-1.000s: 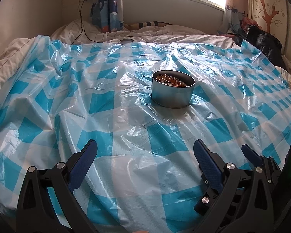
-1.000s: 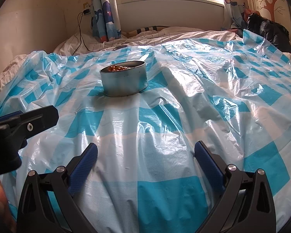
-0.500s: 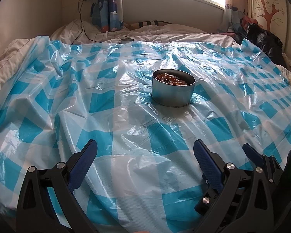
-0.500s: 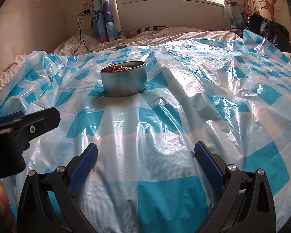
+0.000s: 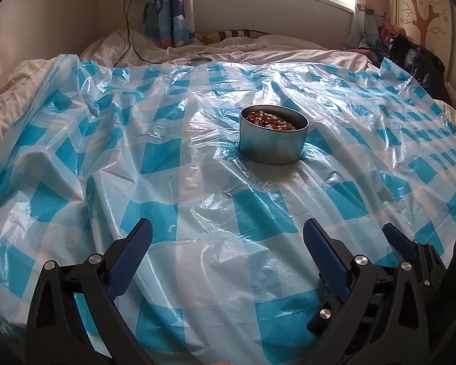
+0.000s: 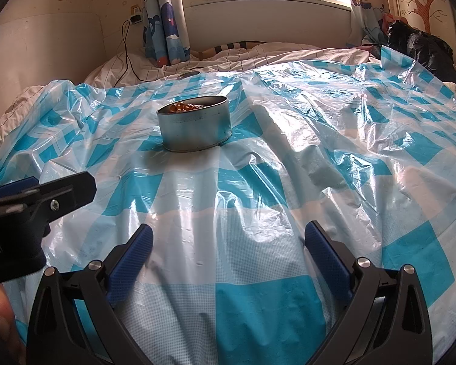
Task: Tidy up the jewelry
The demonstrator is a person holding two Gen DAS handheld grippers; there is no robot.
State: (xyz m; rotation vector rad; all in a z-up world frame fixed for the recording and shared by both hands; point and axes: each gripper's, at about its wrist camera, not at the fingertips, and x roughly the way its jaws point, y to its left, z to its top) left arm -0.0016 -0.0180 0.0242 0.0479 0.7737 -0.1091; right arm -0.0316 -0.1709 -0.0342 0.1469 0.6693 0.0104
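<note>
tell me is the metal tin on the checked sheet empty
No, the left wrist view shows the round metal tin holding amber-brown beads, with no lid on it.

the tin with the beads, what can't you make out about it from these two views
- Tin floor, left wrist view: hidden under the amber beads.
- Most beads, right wrist view: hidden behind the tin's near wall.
- Bracelet, necklace or loose beads: too small to tell, both views.

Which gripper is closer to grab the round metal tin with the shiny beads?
Hard to call; maybe the left gripper. The round metal tin of amber beads sits nearly straight ahead of it, while for the right gripper the tin lies off to the left. Both are open and empty.
</note>
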